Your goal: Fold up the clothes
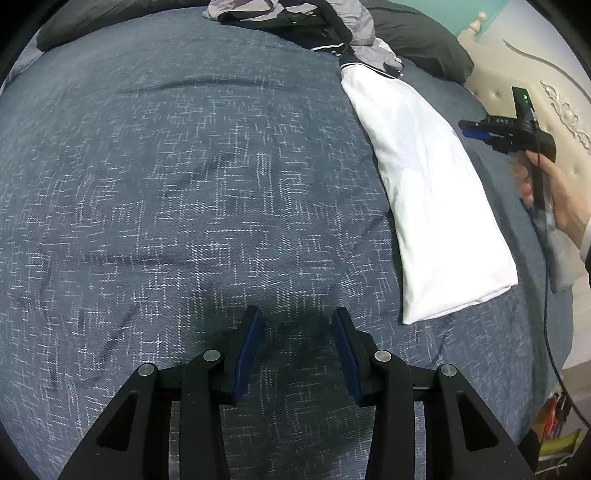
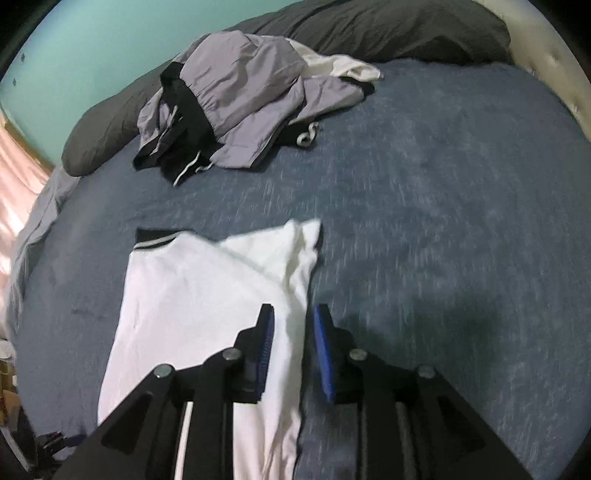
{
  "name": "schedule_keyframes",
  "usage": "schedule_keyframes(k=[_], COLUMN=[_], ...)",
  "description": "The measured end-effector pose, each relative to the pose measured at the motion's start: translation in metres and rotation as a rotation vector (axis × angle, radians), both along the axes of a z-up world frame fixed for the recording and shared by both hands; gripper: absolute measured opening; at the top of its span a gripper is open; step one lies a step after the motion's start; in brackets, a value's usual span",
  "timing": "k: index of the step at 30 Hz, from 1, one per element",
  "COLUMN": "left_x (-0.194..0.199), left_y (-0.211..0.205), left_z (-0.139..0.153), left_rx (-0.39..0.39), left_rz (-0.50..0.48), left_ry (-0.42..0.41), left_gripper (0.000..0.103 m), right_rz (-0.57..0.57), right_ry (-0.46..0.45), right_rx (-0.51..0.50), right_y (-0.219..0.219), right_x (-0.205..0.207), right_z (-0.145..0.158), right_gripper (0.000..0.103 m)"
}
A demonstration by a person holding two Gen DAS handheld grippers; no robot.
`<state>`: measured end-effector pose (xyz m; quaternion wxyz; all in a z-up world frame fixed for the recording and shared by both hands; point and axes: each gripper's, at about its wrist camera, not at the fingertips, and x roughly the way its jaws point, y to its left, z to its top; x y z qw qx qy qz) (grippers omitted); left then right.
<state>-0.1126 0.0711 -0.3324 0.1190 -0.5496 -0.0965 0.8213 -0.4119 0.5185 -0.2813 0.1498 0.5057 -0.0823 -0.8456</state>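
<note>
Lying flat on the blue-grey bedspread [image 1: 184, 184] is the folded white shirt [image 2: 207, 295], its black striped collar [image 2: 155, 240] at the far end. The right gripper [image 2: 293, 325] hangs over the shirt's right edge, jaws a little apart, nothing pinched between the blue pads [image 2: 323, 347]. Over to the left gripper [image 1: 297, 321]: jaws spread above bare bedspread, holding nothing, shirt to its right. At the far side, a heap of grey and black clothes [image 2: 243, 96] sits against the dark pillows [image 2: 388, 29].
</note>
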Motion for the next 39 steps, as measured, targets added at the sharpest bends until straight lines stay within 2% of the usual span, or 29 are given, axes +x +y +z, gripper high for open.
schedule_keyframes(k=[9, 10, 11, 15, 21, 26, 30, 34, 37, 39], left_x=[0.001, 0.002, 0.002, 0.001, 0.0, 0.001, -0.002, -0.003, -0.003, -0.002], left_y=[0.003, 0.003, 0.004, 0.006, 0.009, 0.007, 0.012, 0.022, 0.032, 0.042], left_z=[0.001, 0.001, 0.001, 0.001, 0.0, 0.002, 0.005, 0.01, 0.011, 0.011], left_rx=[-0.001, -0.001, -0.001, -0.005, -0.009, -0.009, -0.003, -0.011, -0.01, -0.012], left_rz=[-0.01, -0.011, -0.012, -0.014, -0.016, -0.017, -0.019, -0.029, -0.038, -0.045], left_ry=[0.002, 0.002, 0.003, 0.003, 0.002, 0.004, 0.005, 0.016, 0.007, 0.002], left_gripper=[0.043, 0.043, 0.043, 0.043, 0.043, 0.043, 0.043, 0.043, 0.043, 0.043], right_rz=[0.033, 0.036, 0.04, 0.039, -0.029, -0.012, -0.038, -0.061, -0.056, -0.056], right_ry=[-0.035, -0.039, -0.043, -0.045, -0.028, -0.019, -0.061, -0.089, -0.103, -0.122], right_rx=[-0.084, -0.091, -0.098, -0.116, -0.111, -0.152, -0.191, -0.244, -0.256, -0.27], right_y=[0.007, 0.008, 0.009, 0.013, 0.029, 0.03, 0.033, 0.039, 0.04, 0.041], right_x=[0.037, 0.039, 0.042, 0.047, 0.046, 0.048, 0.057, 0.083, 0.112, 0.13], right_z=[-0.021, -0.023, -0.025, -0.031, -0.03, -0.024, -0.025, -0.024, -0.018, -0.016], right_gripper=[0.021, 0.017, 0.007, 0.001, 0.0, 0.0, 0.002, 0.003, 0.007, 0.014])
